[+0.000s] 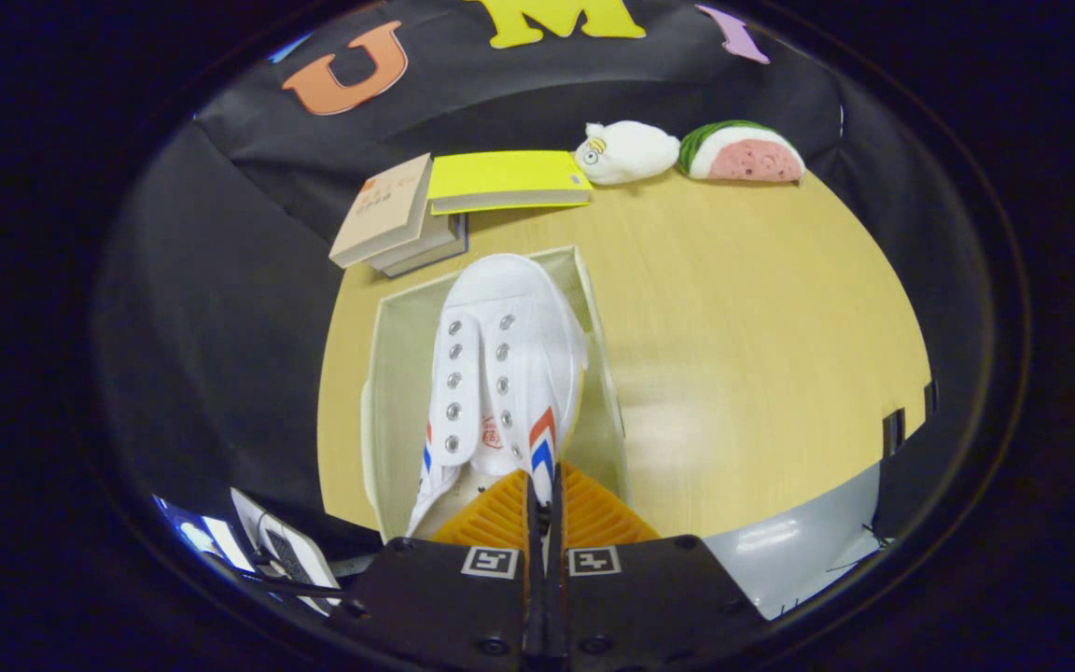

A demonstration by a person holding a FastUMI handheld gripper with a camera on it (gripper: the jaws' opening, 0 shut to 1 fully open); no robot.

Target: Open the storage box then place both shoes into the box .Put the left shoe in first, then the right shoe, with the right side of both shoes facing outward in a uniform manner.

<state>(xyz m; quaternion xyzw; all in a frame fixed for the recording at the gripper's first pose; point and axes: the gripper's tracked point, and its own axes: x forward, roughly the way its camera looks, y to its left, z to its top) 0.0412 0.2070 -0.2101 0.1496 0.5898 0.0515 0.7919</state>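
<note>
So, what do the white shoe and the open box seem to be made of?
White lace-less shoe, pinched at its side wall by the tongs: likely matte woven canvas, with metal-looking shiny eyelets. Pale open storage box: probably cardboard or thin plastic; thin, flat, dull walls leave it uncertain.

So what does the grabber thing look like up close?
The gripper has two fingers with ridged, grooved pads, pressed close together. Behind them sits a dark, boxy body with screws along its edge and two small square black-and-white marker tags, one on each side.
</note>
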